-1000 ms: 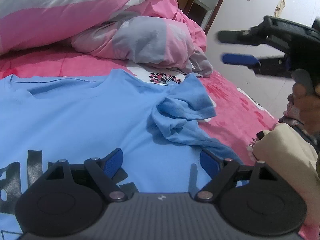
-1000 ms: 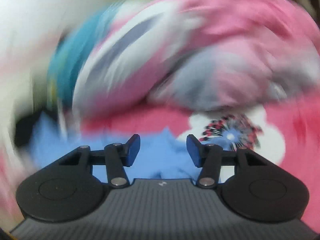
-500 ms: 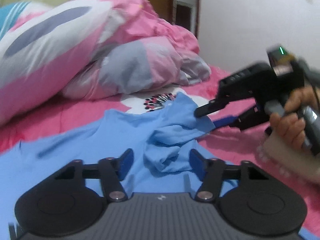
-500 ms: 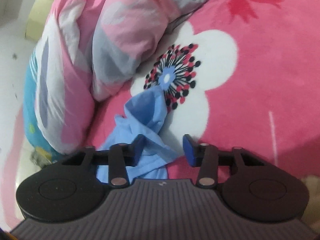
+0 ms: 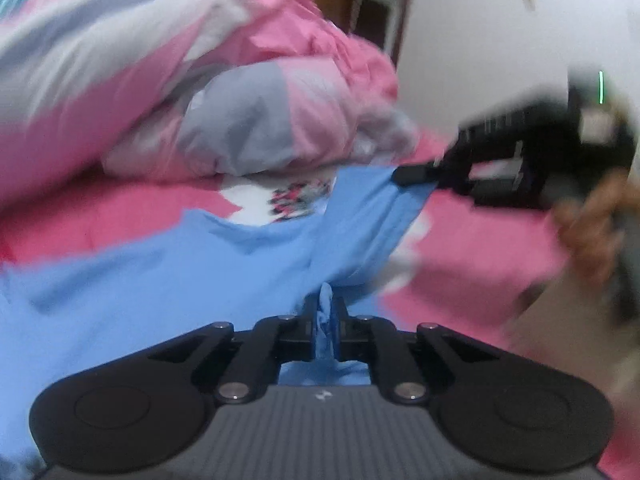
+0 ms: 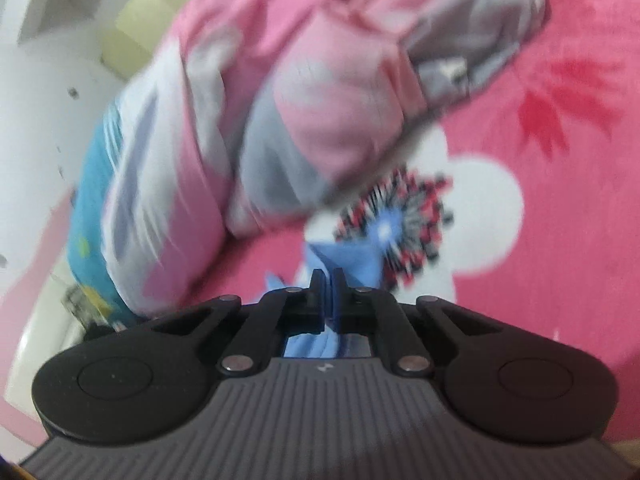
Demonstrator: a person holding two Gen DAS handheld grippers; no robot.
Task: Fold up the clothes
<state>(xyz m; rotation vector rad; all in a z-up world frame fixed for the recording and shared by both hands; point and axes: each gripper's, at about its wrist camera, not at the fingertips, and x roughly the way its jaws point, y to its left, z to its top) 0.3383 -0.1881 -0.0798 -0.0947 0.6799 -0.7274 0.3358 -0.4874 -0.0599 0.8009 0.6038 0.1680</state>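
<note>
My left gripper [image 5: 327, 322] was pinched tight on a bunched fold of the light blue cotton T-shirt [image 5: 160, 280], cloth squeezed up between its fingers. My right gripper [image 6: 327, 300] was likewise clamped on the shirt's sleeve [image 6: 352, 264], drawn taut from one pair of tongs to the other. The shirt's body lay spread on the pink floral bedspread [image 5: 480, 248], toward its near left edge. Just beyond it sat the heaped pink, grey and white quilt [image 5: 240, 100], by the bedspread's white flower [image 6: 480, 216].
</note>
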